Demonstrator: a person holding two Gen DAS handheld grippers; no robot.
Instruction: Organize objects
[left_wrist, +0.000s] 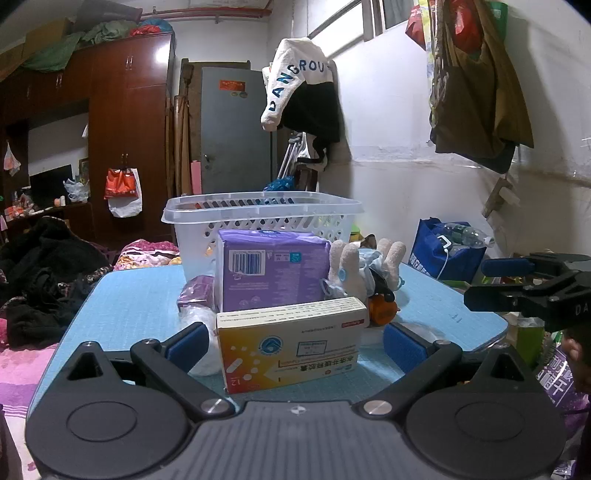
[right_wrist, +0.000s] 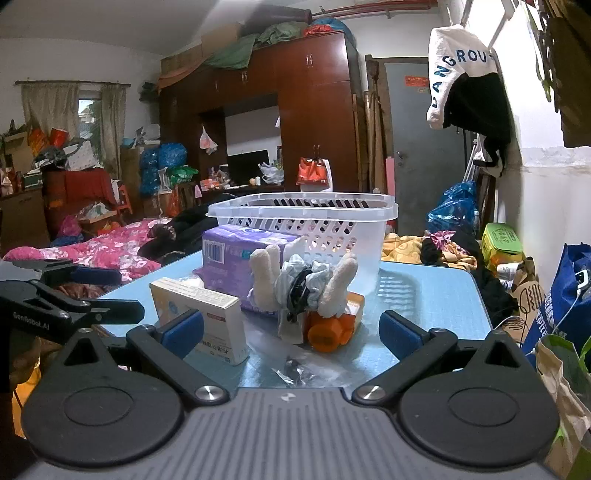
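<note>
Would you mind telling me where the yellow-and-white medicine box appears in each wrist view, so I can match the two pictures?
Left wrist view: the medicine box sits low centre, between the open left claw fingers.
Right wrist view: it lies lower left, just behind the right claw's left finger.
Shared landmark: the white basket stands behind the box in both.

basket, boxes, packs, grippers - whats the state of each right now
basket: upright on the table, nothing visible inside
medicine box: closed, between the open left gripper's fingers, not clamped
purple pack: sealed, standing on edge
orange bottle: capped, lying on its side
left gripper: open
right gripper: open, holding nothing
</note>
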